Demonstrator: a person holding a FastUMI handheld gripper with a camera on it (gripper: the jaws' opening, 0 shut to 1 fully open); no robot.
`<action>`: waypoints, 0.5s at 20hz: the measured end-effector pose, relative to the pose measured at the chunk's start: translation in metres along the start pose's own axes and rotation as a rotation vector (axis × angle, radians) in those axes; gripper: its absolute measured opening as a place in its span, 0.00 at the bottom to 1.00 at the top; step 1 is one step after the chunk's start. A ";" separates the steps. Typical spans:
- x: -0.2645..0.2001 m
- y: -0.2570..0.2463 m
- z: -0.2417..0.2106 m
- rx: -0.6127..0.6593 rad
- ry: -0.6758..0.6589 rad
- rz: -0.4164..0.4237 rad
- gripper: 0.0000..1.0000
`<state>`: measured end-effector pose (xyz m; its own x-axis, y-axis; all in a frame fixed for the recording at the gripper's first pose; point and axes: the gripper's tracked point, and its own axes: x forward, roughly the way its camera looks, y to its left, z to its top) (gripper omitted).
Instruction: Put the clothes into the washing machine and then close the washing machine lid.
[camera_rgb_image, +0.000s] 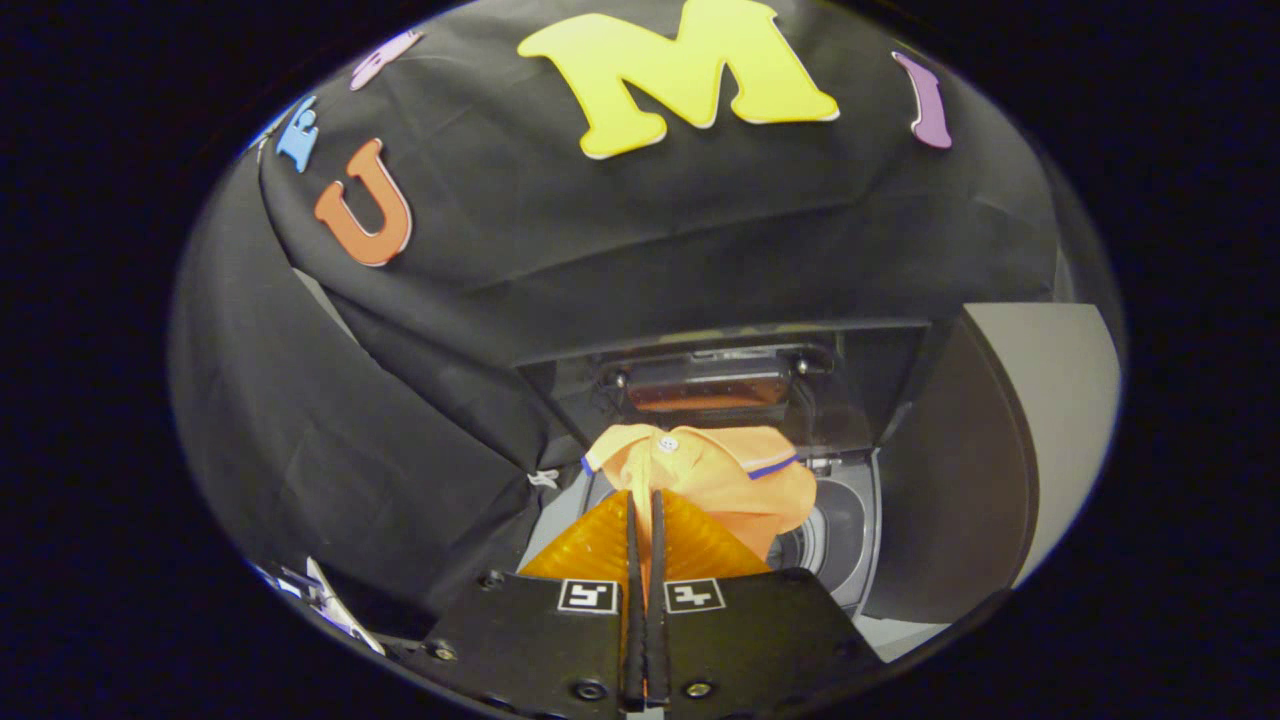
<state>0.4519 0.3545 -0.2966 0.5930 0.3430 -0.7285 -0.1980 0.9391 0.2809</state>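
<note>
An orange shirt (715, 470) with a blue-trimmed collar and a white button hangs from my gripper (645, 500), whose two fingers are pressed together on a fold of its cloth. The shirt hangs above the open top of the washing machine (860, 530). Part of the round grey drum (825, 540) shows to the right of the shirt. The machine's dark lid (720, 375) stands raised behind the shirt, with a reflection of orange on its inner panel.
Black cloth (350, 440) covers the booth wall behind and to the left of the machine. A pale curved panel (1050, 400) rises to the right of the machine. Small white scraps (320, 590) lie low at the left.
</note>
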 end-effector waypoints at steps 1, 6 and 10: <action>0.008 -0.002 -0.003 0.003 0.014 -0.006 0.04; 0.033 -0.010 -0.016 -0.006 0.060 -0.040 0.04; 0.032 -0.008 -0.017 -0.005 0.080 -0.066 0.04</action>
<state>0.4591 0.3579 -0.3325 0.5407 0.2810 -0.7929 -0.1650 0.9597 0.2276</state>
